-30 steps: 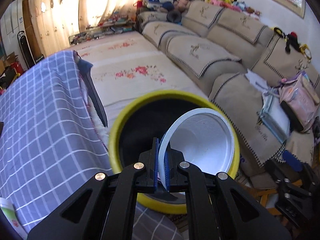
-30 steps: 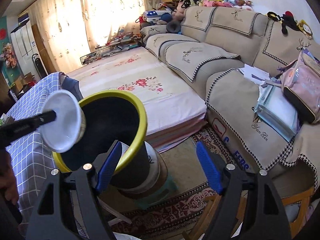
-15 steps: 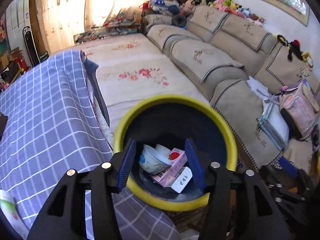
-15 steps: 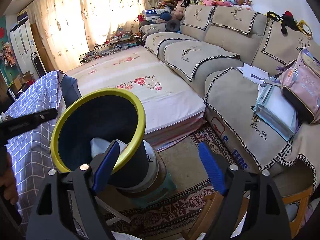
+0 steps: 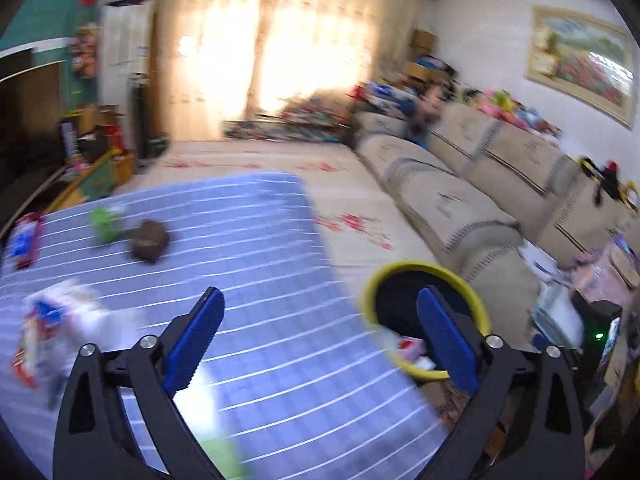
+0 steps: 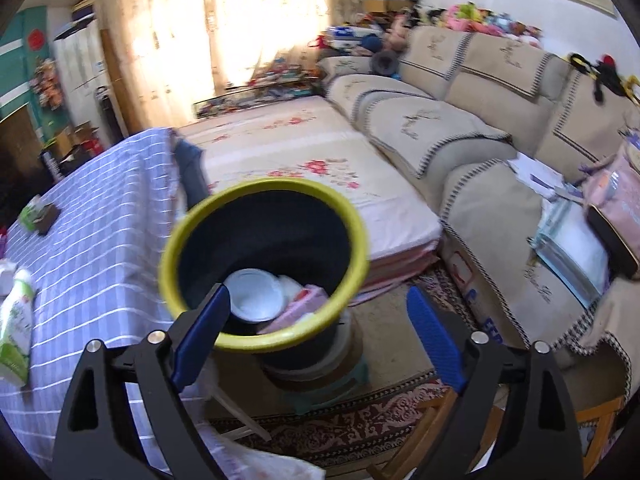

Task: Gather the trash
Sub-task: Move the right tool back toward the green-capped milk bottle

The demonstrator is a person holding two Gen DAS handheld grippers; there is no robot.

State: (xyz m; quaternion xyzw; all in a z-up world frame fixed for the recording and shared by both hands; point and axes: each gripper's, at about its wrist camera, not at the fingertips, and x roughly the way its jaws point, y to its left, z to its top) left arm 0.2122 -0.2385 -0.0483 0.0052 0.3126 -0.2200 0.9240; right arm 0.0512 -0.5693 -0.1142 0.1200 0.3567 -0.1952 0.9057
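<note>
A black trash bin with a yellow rim [image 6: 362, 248] stands beside the table; it also shows in the left wrist view [image 5: 370, 280]. Inside lie a white bowl [image 6: 256, 294] and a pink carton [image 6: 298, 308]. My left gripper [image 5: 318, 338] is open and empty above the blue checked tablecloth [image 5: 248, 264], left of the bin. My right gripper [image 6: 318, 330] is open and empty just in front of the bin. On the cloth lie a brown object [image 5: 148, 240], a green packet [image 5: 106, 220], a white wrapper [image 5: 60, 328] and a green-white bottle [image 6: 16, 320].
A beige sofa [image 6: 472, 128] runs along the right with a pink bag [image 6: 616, 196] and papers. A flowered mattress [image 6: 304, 168] lies behind the bin. A patterned rug [image 6: 360, 420] covers the floor. The left view is motion blurred.
My left gripper opened and dropped the white bowl into the bin, then swung left and up over the table. My right gripper moved closer to the bin.
</note>
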